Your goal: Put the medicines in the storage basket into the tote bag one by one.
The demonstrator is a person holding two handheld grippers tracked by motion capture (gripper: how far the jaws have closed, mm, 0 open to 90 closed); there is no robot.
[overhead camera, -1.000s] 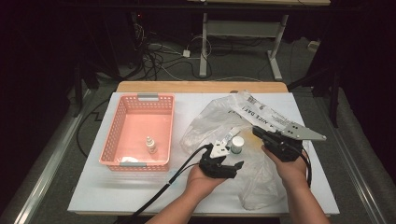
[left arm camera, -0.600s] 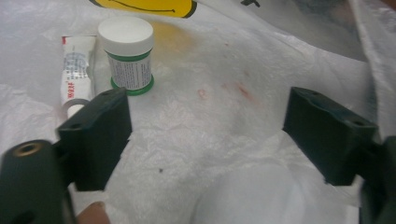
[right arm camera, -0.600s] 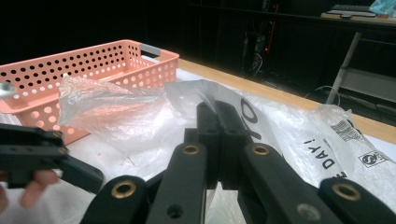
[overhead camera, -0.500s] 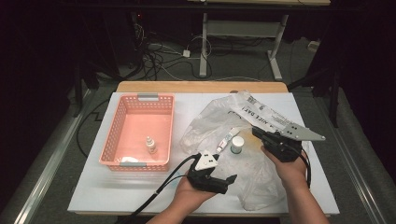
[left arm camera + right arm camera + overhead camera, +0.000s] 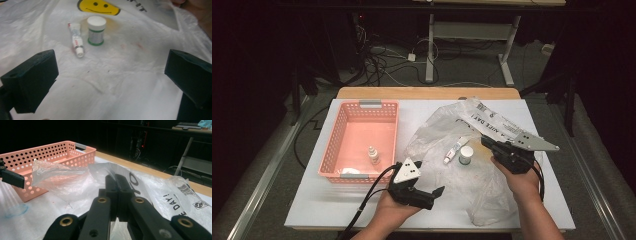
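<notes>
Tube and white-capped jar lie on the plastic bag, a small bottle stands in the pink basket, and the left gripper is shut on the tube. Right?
Not quite. The left gripper is open with nothing between its jaws; the left gripper view shows the tube lying apart, beside the jar on the bag. The bottle does stand in the basket.

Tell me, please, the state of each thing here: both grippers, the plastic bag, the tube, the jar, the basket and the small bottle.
Left gripper: jaws just opened wide, nothing between them.
Right gripper: jaws shut on the plastic bag.
Plastic bag: spread on the table, edge lifted.
Tube: lying flat, capped.
Jar: upright, lid on.
Basket: open.
Small bottle: upright in the basket.
</notes>
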